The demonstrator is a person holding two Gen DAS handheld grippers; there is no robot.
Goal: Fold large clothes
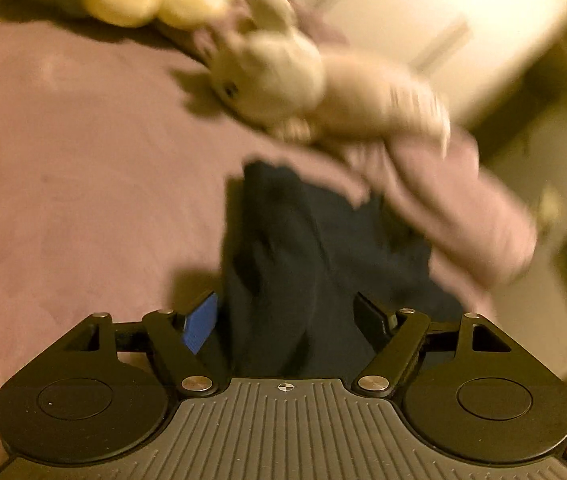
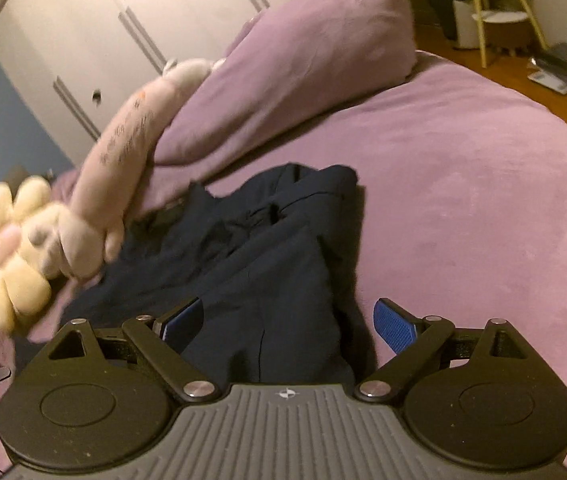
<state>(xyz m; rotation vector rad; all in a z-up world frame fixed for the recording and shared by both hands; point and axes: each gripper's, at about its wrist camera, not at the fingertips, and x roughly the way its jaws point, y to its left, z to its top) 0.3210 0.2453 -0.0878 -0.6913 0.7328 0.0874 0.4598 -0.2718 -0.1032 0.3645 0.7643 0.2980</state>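
- Right wrist view: the dark navy cloth garment point(image 2: 267, 264) lies crumpled on the purple soft bed cover point(image 2: 483, 200). It looks like trousers, with a seam running down the near part.
- The long way of the garment runs straight away from the right gripper point(image 2: 287, 320), from the near end between its blue pads out toward the big purple pillow point(image 2: 303, 52).
- The jaws of the right gripper stand wide apart, one on each side of the near end. They are not squeezing the cloth.
- Left wrist view: this picture is blurry. The same dark cloth sits between the jaws of the left gripper point(image 1: 287, 320), and these jaws are also wide apart, holding nothing.
- Both grippers look about as near to the cloth as each other. I cannot tell which one is nearer.
- A long pink-and-cream plush toy with a flower-shaped end point(image 2: 83, 184) lies just beside the far left part of the garment, maybe touching it.
- I think the near end is the place to pinch next, then lift it up and over along the long way.
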